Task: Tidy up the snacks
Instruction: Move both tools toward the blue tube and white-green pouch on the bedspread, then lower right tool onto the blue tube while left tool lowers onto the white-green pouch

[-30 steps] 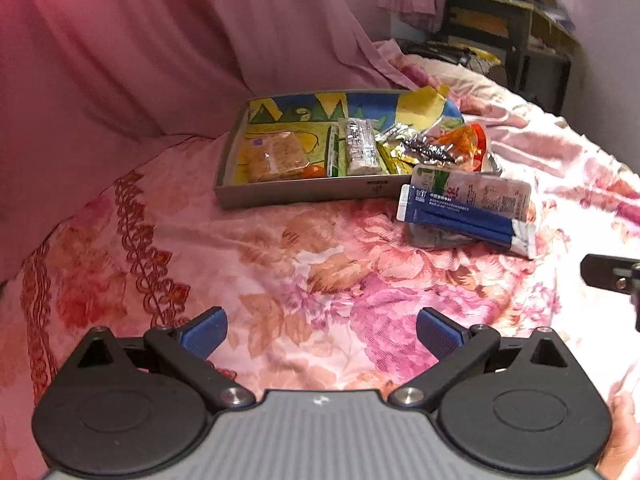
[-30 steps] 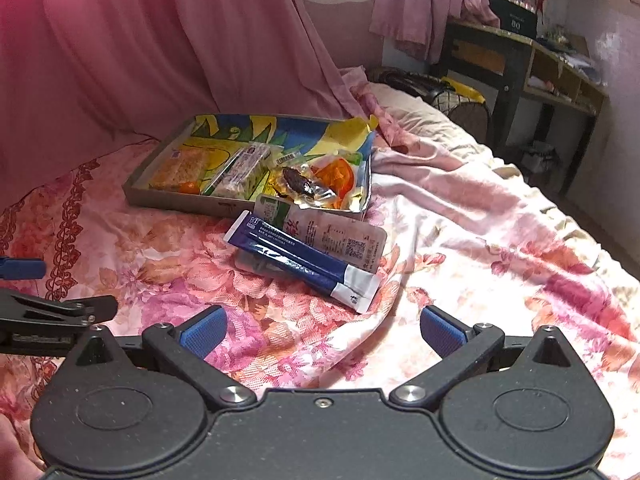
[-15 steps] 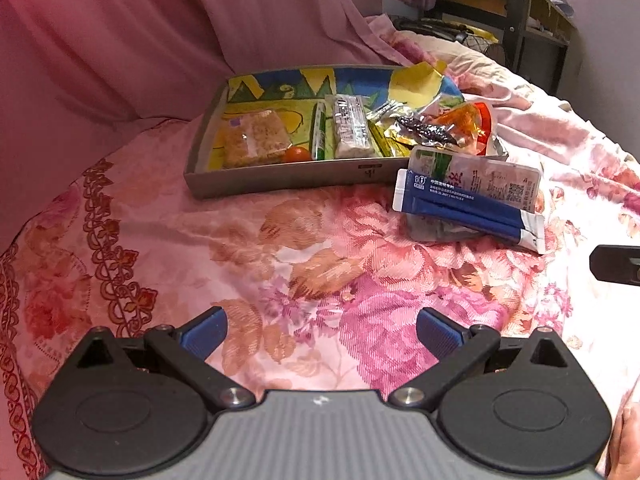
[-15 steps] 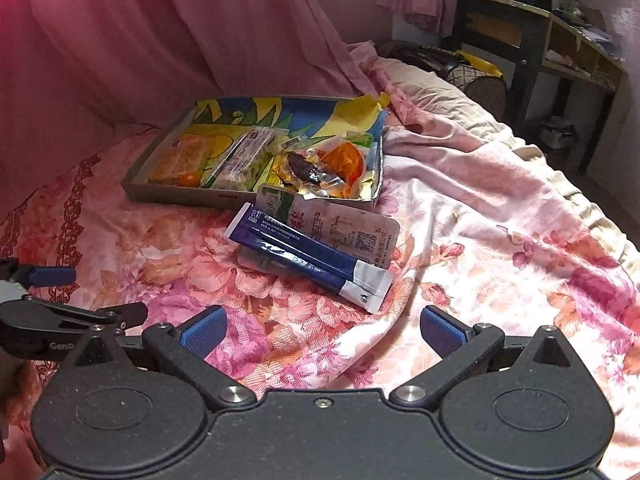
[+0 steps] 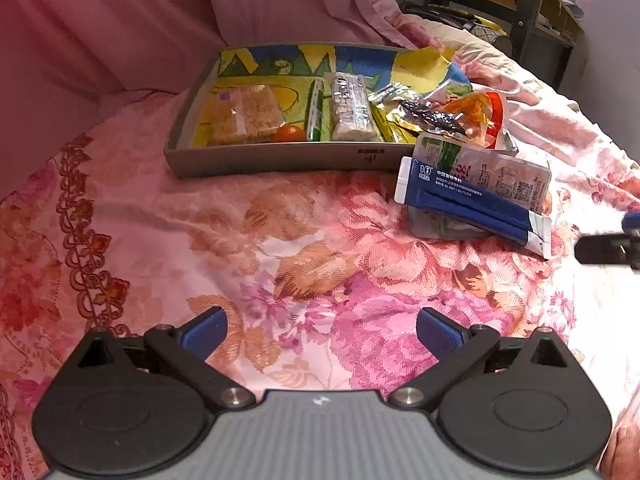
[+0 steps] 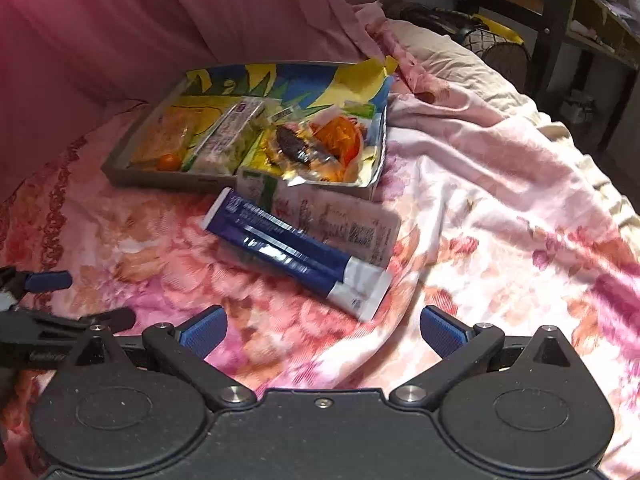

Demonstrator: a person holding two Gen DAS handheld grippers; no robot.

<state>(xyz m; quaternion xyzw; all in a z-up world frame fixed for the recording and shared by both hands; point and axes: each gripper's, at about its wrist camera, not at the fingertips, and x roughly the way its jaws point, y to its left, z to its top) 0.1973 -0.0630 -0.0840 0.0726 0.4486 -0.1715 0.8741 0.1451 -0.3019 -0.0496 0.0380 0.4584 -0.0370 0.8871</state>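
A grey tray (image 5: 280, 158) with a colourful lining sits on the floral bedspread and holds several snack packets; it also shows in the right wrist view (image 6: 168, 178). In front of its right end lie a blue-and-white packet (image 5: 472, 206) (image 6: 296, 254) and a pale printed packet (image 5: 496, 174) (image 6: 340, 224), stacked on a third one. My left gripper (image 5: 322, 330) is open and empty, low over the bedspread, well short of the tray. My right gripper (image 6: 322, 330) is open and empty, just in front of the blue packet.
A pink curtain (image 5: 200, 20) hangs behind the tray. A dark desk (image 6: 560, 12) and a pillow (image 6: 448, 52) stand at the far right. The bedspread (image 6: 500, 184) is rumpled to the right of the tray. The left gripper's fingers (image 6: 48, 282) show at the right view's left edge.
Both grippers have moved forward toward the tray and the loose packets, which now look larger and nearer. Both stayed open. Nothing on the bed has moved.
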